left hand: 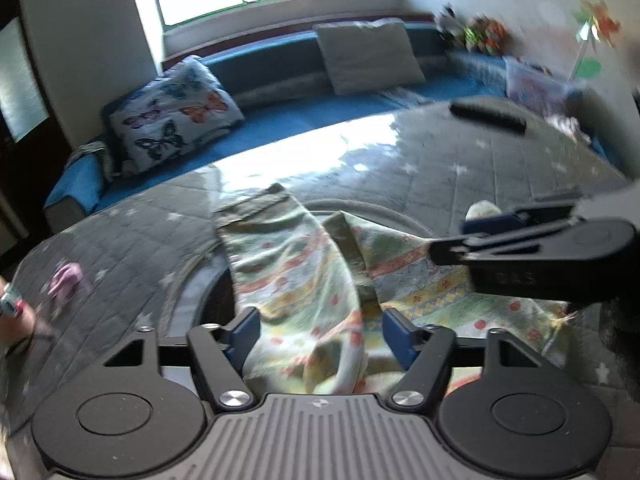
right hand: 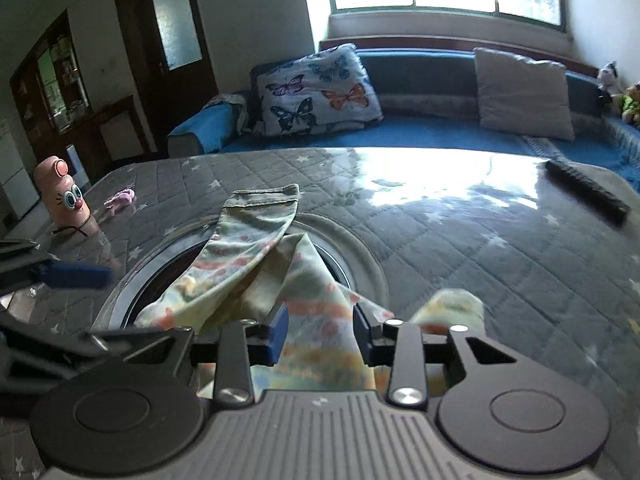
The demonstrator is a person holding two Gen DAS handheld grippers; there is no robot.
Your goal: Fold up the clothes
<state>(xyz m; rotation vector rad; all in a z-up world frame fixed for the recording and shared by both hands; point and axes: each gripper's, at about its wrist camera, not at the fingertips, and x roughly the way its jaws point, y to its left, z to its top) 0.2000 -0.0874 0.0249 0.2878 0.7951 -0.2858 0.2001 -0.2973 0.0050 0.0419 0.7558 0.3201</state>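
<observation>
A pale patterned garment (left hand: pixel 304 264), trousers with red and green print, lies crumpled on the grey quilted table cover (left hand: pixel 460 172). One leg stretches away with its olive cuff (right hand: pixel 264 196) at the far end. My left gripper (left hand: pixel 322 332) is open, its blue pads on either side of the cloth near me. My right gripper (right hand: pixel 320 330) is open with a fold of the garment (right hand: pixel 316 320) bunched between its pads. The right gripper also shows in the left wrist view (left hand: pixel 480 232), over the garment's right part.
A black remote (right hand: pixel 586 192) lies at the table's far right. A pink toy figure with eyes (right hand: pixel 66 196) and a small pink object (right hand: pixel 120 200) sit at the left. A blue sofa (right hand: pixel 400 132) with a butterfly cushion (right hand: pixel 316 88) stands behind the table.
</observation>
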